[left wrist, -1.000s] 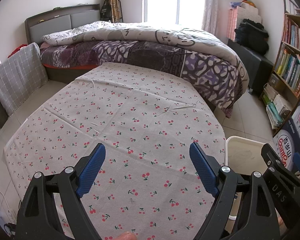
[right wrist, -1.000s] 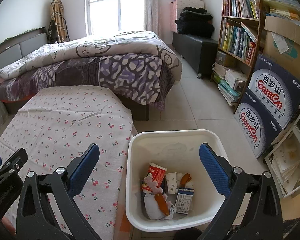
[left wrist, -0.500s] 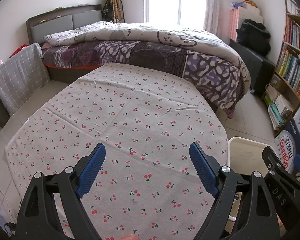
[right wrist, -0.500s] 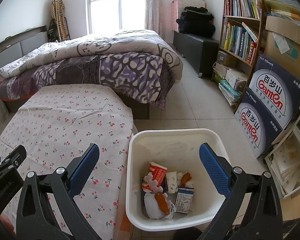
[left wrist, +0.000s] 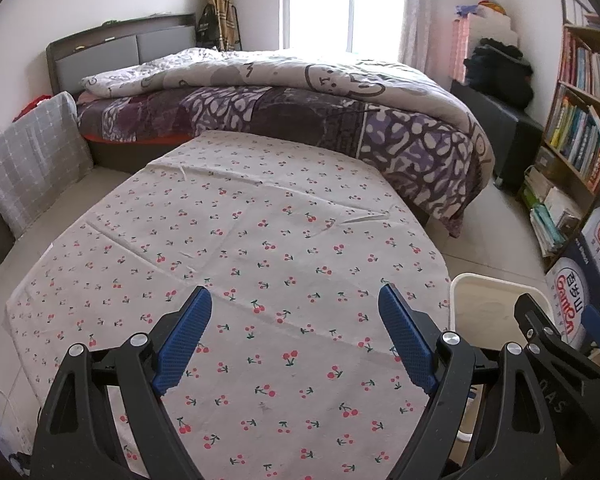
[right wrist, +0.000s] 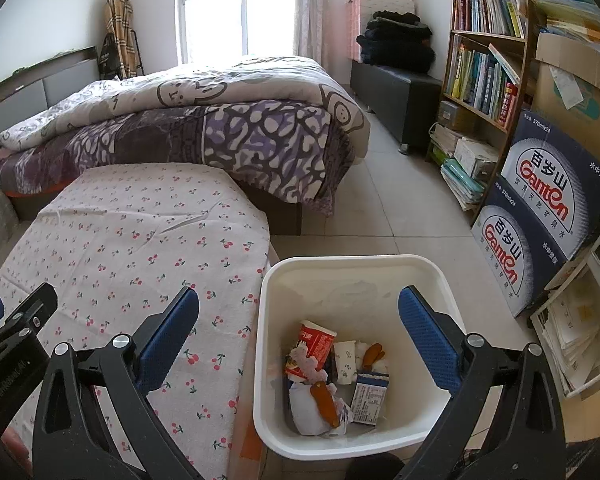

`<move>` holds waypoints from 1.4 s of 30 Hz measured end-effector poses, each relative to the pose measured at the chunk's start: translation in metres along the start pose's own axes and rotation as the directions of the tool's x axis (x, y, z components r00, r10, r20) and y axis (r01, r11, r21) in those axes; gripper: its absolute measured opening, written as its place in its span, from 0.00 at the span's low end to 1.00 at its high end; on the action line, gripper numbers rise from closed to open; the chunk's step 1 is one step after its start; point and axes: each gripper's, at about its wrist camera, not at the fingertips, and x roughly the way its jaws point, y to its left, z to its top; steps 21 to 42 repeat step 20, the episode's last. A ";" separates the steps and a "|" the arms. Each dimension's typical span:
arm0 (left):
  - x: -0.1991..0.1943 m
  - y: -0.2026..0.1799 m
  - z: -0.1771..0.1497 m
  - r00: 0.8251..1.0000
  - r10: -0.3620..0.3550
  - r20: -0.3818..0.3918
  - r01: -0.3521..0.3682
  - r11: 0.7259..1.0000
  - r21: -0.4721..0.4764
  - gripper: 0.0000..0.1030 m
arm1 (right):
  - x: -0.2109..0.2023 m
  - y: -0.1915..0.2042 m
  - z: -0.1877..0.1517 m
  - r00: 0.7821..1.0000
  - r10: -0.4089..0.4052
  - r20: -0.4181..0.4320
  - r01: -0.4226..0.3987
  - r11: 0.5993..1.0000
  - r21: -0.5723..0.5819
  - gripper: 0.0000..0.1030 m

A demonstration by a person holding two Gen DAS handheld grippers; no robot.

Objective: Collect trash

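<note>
From the left wrist view, the left gripper (left wrist: 294,334) hangs over the desk (left wrist: 260,240), its jaws standing wide apart with nothing between them. The cherry-print cloth on the desk shows no trash anywhere in this view. The white bin (left wrist: 466,292) stands just beside the desk's right edge, and part of the right gripper (left wrist: 560,344) shows in front of the bin.

From the right wrist view, the right gripper (right wrist: 300,328) points down toward the bin (right wrist: 352,264), its jaws also spread wide and holding nothing. The trash (right wrist: 332,372) lies at the bottom of the bin: a red-and-white cup, a small white cup, crumpled paper, a printed carton and orange scraps. The stretch of desk (right wrist: 120,240) left of the bin looks bare here too.

My reading is that the collecting step is finished or nearly so, since everything loose appears to be inside the bin. The next move calls for a check of the desk's near edge and the floor around the bin, which both grippers partly hide, before either gripper reaches for anything.
</note>
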 end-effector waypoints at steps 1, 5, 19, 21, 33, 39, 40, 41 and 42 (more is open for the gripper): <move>0.001 0.001 0.000 1.000 -0.001 -0.001 0.001 1.000 -0.002 0.80 | 0.000 0.000 -0.001 1.000 0.001 -0.001 -0.001 1.000 -0.001 0.93; 0.001 0.001 0.000 1.000 -0.002 -0.001 0.002 1.000 0.001 0.78 | 0.000 0.000 0.000 1.000 0.000 0.001 0.000 1.000 0.000 0.93; 0.004 0.001 -0.004 1.000 0.010 -0.021 -0.010 1.000 -0.013 0.85 | -0.001 0.001 0.000 1.000 0.000 0.001 0.000 1.000 0.002 0.93; 0.005 0.001 -0.004 1.000 0.011 -0.023 -0.012 1.000 -0.016 0.86 | 0.000 0.001 0.000 1.000 0.000 0.001 0.000 1.000 0.002 0.93; 0.005 0.001 -0.004 1.000 0.011 -0.023 -0.012 1.000 -0.016 0.86 | 0.000 0.001 0.000 1.000 0.000 0.001 0.000 1.000 0.002 0.93; 0.005 0.001 -0.004 1.000 0.011 -0.023 -0.012 1.000 -0.016 0.86 | 0.000 0.001 0.000 1.000 0.000 0.001 0.000 1.000 0.002 0.93; 0.005 0.001 -0.004 1.000 0.011 -0.023 -0.012 1.000 -0.016 0.86 | 0.000 0.001 0.000 1.000 0.000 0.001 0.000 1.000 0.002 0.93; 0.005 0.001 -0.004 1.000 0.011 -0.023 -0.012 1.000 -0.016 0.86 | 0.000 0.001 0.000 1.000 0.000 0.001 0.000 1.000 0.002 0.93; 0.005 0.001 -0.004 1.000 0.011 -0.023 -0.012 1.000 -0.016 0.86 | 0.000 0.001 0.000 1.000 0.000 0.001 0.000 1.000 0.002 0.93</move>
